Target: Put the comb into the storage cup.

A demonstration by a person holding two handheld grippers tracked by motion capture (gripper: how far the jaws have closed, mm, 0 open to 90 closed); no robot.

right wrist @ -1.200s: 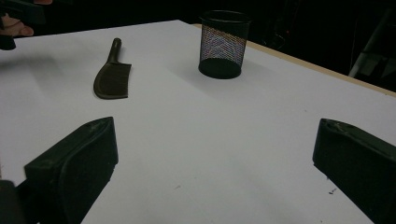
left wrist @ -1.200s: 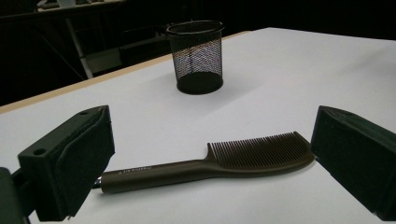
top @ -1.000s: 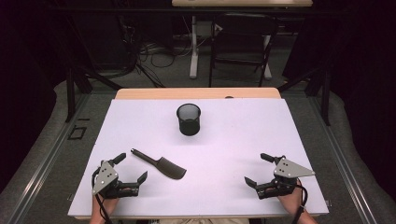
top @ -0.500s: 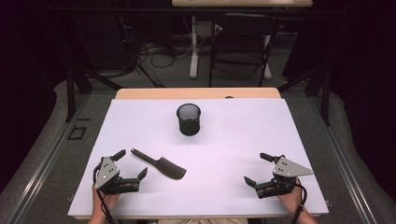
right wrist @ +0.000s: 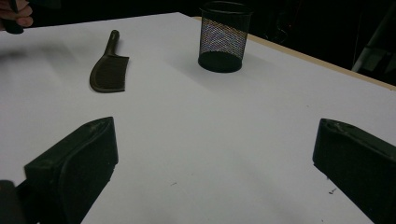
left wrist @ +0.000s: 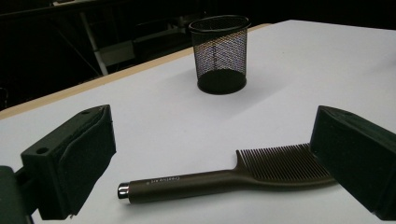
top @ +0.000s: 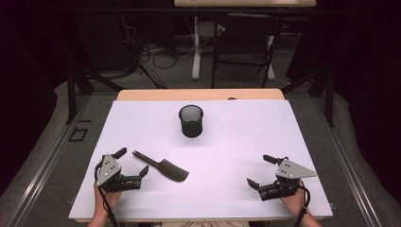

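Observation:
A dark brown comb (top: 163, 166) lies flat on the white table, its handle pointing far-left. My left gripper (top: 134, 161) is open right beside the handle end. In the left gripper view the comb (left wrist: 261, 168) lies low between the two spread jaws of the left gripper (left wrist: 215, 135), untouched. A black mesh cup (top: 191, 120) stands upright in the middle of the table, also seen as the cup (left wrist: 219, 53) and the cup (right wrist: 223, 37). My right gripper (top: 259, 170) rests open at the near right, nothing between the jaws of the right gripper (right wrist: 217, 149). The comb (right wrist: 109, 70) lies far off to its left.
The white table surface (top: 246, 137) ends in a wooden strip (top: 198, 94) at the far side. Beyond it stand a chair (top: 246, 42), desk legs and floor cables. A hand (right wrist: 14, 14) holding the left gripper shows at the right gripper view's top left.
My left gripper has edged slightly forward toward the comb's handle. The right gripper, comb and cup have stayed put.

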